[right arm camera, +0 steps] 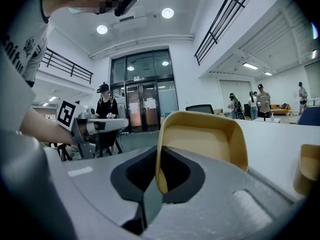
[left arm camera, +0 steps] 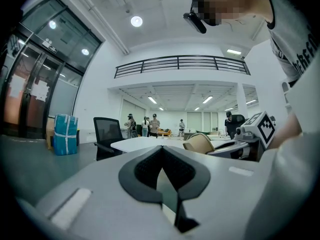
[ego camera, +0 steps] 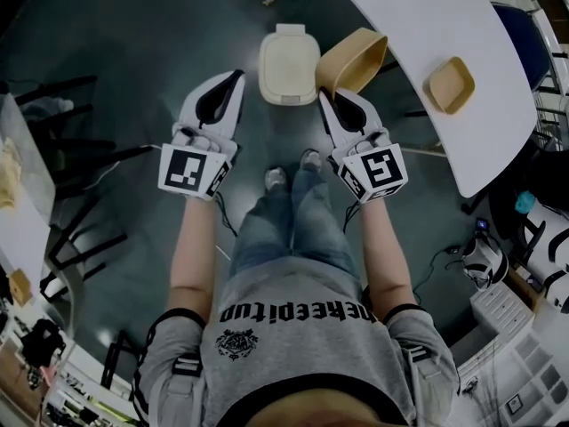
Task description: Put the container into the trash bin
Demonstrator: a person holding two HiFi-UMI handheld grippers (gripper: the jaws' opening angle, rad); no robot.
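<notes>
Only real text I can make out is on the person's gray shirt [ego camera: 302,363]. It's upside down in the head view and reads something like "keepitup", with a couple of letters in front I can't pin down. The emblem [ego camera: 237,343] beside it is too small to read. The cubes on the left gripper [ego camera: 236,78] and right gripper [ego camera: 324,96] just carry black-and-white square markers, no letters.

Both forearms stretch forward side by side. The left tool [ego camera: 234,79] sits just left of the trash bin [ego camera: 289,63], its jaws together with nothing between them. The right tool [ego camera: 325,98], just right of the trash bin, is clamped on the rim of the container [ego camera: 354,60].
</notes>
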